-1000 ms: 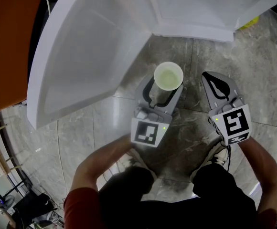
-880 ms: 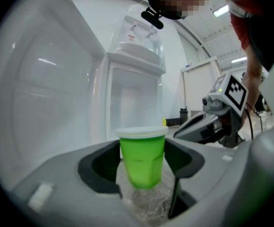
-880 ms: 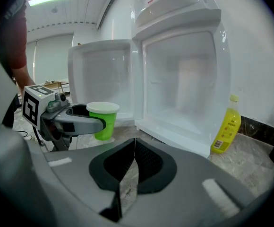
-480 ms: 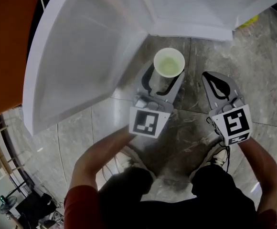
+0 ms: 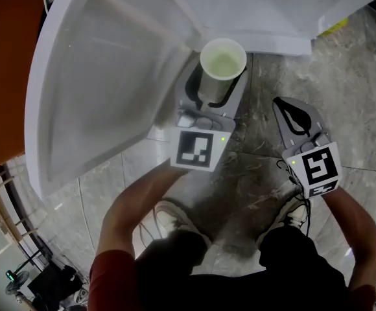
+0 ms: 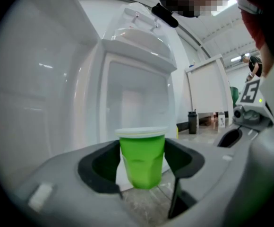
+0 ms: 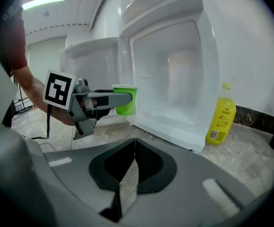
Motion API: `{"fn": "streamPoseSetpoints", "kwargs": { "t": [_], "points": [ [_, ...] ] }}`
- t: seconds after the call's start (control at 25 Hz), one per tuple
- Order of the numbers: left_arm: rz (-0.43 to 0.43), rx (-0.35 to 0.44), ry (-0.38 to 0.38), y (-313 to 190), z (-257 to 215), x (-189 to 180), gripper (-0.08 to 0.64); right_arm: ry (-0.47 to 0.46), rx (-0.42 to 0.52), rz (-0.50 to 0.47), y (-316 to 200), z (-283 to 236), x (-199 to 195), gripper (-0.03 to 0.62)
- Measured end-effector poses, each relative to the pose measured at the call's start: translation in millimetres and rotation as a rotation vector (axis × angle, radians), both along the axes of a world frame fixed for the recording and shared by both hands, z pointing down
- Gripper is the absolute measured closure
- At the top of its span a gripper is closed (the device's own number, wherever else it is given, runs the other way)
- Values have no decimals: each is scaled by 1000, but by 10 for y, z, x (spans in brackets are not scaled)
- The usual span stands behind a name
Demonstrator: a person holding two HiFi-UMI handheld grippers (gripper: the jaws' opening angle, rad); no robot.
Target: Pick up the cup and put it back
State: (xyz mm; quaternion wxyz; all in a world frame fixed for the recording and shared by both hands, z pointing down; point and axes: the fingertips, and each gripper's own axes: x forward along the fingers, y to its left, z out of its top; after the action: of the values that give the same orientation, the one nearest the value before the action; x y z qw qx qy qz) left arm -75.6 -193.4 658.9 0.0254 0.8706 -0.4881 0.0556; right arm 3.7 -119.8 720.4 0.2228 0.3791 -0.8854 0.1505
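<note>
A green cup (image 5: 223, 63) with a white rim and pale inside stands upright in the air between the jaws of my left gripper (image 5: 218, 86), which is shut on its sides. In the left gripper view the cup (image 6: 142, 160) hangs in front of the open white fridge compartment (image 6: 137, 98). The right gripper view shows the cup (image 7: 125, 100) at the edge of the fridge (image 7: 170, 65), level with its lower shelf. My right gripper (image 5: 286, 107) is lower right of the cup, shut and empty, its jaws (image 7: 134, 145) meeting.
The fridge door (image 5: 104, 70) stands wide open at the left, close beside the cup. A yellow bottle (image 7: 222, 113) stands on the marble floor right of the fridge. An orange panel (image 5: 6, 70) is at far left. The person's feet are below the grippers.
My left gripper has carried the cup forward, from over the floor to the fridge's opening. The right gripper has stayed where it was.
</note>
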Motion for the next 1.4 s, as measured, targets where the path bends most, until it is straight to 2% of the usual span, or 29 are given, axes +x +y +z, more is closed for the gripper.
{"fn": "streamPoseSetpoints", "kwargs": {
  "t": [0.32, 0.68, 1.24, 1.4],
  "points": [
    [14, 84, -32, -311, -132, 178, 271, -12, -6, 25, -54, 48, 96, 589],
    [-13, 69, 5, -676, -123, 329, 271, -21, -24, 30, -107, 135, 149, 589],
    [-57, 94, -63, -1203, -12, 476, 272, -19, -110, 74, -151, 353, 386, 589],
    [-66, 95, -58, -1328, 2, 524, 272, -21, -104, 61, -170, 354, 365, 589]
  ]
}}
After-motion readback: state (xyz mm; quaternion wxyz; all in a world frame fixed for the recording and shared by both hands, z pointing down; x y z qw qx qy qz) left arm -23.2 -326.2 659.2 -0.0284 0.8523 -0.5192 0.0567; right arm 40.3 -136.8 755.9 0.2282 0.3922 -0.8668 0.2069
